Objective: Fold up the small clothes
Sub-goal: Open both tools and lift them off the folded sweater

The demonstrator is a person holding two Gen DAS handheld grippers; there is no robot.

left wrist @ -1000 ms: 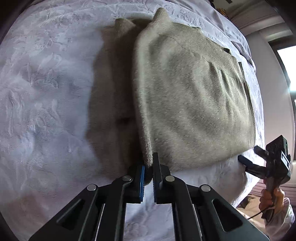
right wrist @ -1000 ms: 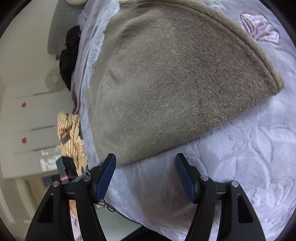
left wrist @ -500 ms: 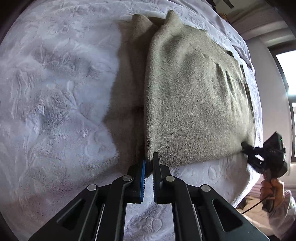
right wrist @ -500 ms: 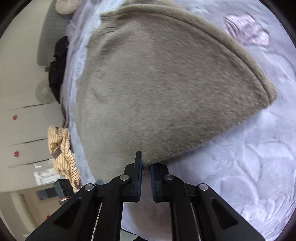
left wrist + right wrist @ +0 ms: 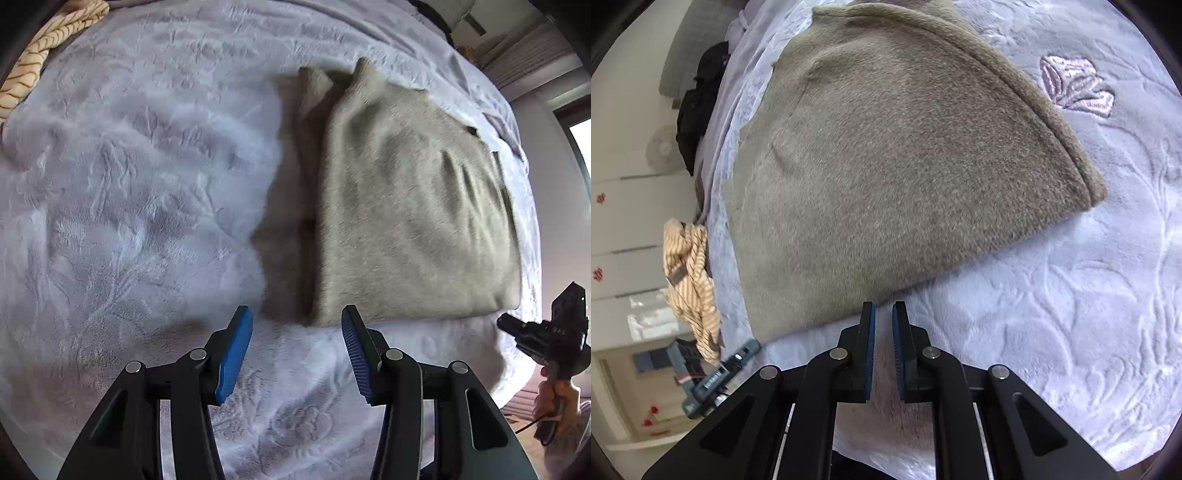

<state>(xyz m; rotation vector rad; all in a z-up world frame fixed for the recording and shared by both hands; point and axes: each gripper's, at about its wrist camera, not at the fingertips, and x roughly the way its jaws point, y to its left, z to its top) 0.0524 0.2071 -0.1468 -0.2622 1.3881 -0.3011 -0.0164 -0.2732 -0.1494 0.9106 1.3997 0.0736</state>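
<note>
A taupe fleece garment [image 5: 406, 206] lies folded flat on the lavender blanket [image 5: 129, 203], with a narrower layer showing along its left side. My left gripper [image 5: 297, 325] is open and empty, just short of the garment's near edge. In the right wrist view the same garment [image 5: 905, 166] fills the middle. My right gripper [image 5: 882, 314] is nearly shut with a thin gap between its pads, empty, just off the garment's near edge. It also shows in the left wrist view [image 5: 517, 328] past the garment's right corner.
A cream striped garment [image 5: 44, 55] lies bunched at the blanket's far left corner; it also shows in the right wrist view [image 5: 690, 269]. A dark garment [image 5: 698, 107] lies at the bed's far side. The bed edge drops off on the right [image 5: 509, 369].
My left gripper let go of the garment's edge, opened wide and drew back. My right gripper closed at the garment's near edge, then drew back off it, still nearly shut.
</note>
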